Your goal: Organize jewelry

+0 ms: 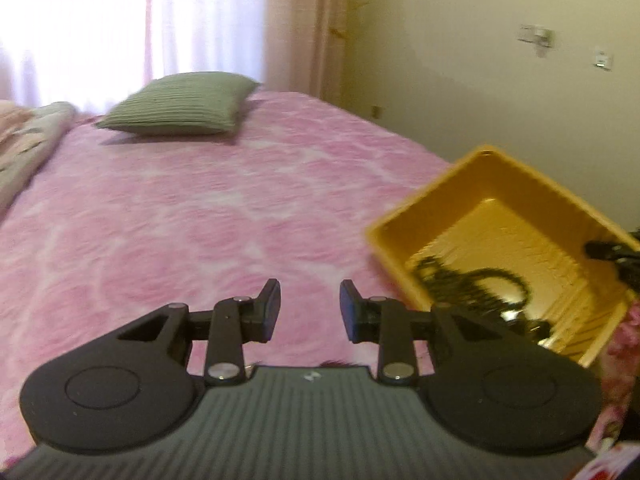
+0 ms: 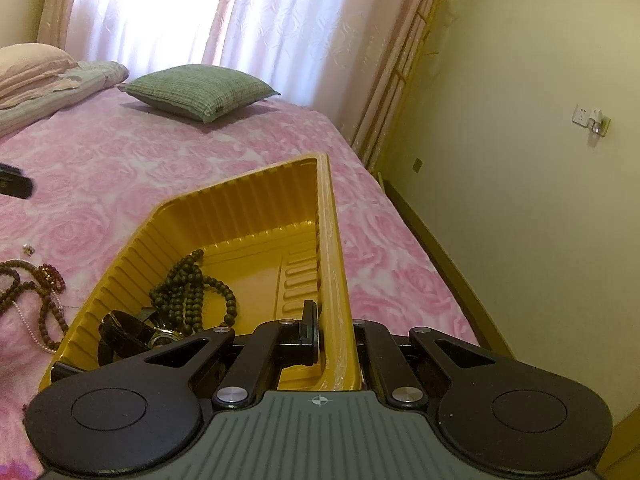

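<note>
A yellow plastic tray [image 2: 224,208] lies on the pink bed. My right gripper [image 2: 332,316] is shut on the tray's right wall, one finger inside and one outside. In the tray are a dark green bead necklace [image 2: 188,284] and a black strap [image 2: 124,330]. Loose brown and red bead strings [image 2: 44,280] and a thin pearl strand [image 2: 36,332] rest on the bedspread left of the tray. In the left wrist view my left gripper [image 1: 309,292] hovers open over bare bedspread, left of the tray [image 1: 400,216], with nothing between its fingers.
A green pillow [image 2: 200,90] lies at the far end of the bed, with folded bedding [image 2: 36,76] to its left. A small trinket [image 2: 28,249] sits on the bedspread. The bed's right edge drops to a yellow wall [image 2: 520,200]. Curtains hang behind.
</note>
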### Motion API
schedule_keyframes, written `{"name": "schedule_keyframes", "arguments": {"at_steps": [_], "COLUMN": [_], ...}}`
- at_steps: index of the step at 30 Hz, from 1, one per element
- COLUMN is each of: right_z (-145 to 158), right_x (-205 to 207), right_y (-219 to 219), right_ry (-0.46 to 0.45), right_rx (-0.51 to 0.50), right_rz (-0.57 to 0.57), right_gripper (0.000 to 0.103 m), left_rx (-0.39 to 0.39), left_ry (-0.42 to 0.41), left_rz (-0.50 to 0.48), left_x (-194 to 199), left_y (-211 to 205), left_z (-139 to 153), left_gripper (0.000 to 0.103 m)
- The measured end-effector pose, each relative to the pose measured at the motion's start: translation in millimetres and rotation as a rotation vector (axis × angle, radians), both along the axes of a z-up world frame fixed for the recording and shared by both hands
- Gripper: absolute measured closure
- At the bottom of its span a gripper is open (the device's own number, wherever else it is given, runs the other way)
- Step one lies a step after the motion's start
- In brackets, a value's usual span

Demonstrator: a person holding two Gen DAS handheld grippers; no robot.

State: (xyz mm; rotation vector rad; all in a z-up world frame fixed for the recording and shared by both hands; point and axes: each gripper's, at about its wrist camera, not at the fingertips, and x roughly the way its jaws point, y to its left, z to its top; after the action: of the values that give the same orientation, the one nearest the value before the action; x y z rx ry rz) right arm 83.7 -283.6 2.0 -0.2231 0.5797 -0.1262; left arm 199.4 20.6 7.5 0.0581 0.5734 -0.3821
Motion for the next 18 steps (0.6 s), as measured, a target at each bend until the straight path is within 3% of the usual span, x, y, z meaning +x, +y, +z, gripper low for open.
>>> {"name": "schedule_keyframes", "arguments": {"at_steps": [9, 18], "right_z": [0, -2], "right_x": [4, 8], "right_y": [2, 5], "right_ry": [0.029, 0.035], "right_rx": [-0.014, -0.028], "right_rz": [-0.031, -0.034], "right_gripper": [0.099, 0.099], "left_rx": [0.045, 0.056], "left_ry": [0.01, 0.057], "left_rz": [0.111, 0.127], "left_x": [-15, -24], "left_y": [42, 52], "left_z": [-19, -44], "left_gripper": [0.074, 0.074]}}
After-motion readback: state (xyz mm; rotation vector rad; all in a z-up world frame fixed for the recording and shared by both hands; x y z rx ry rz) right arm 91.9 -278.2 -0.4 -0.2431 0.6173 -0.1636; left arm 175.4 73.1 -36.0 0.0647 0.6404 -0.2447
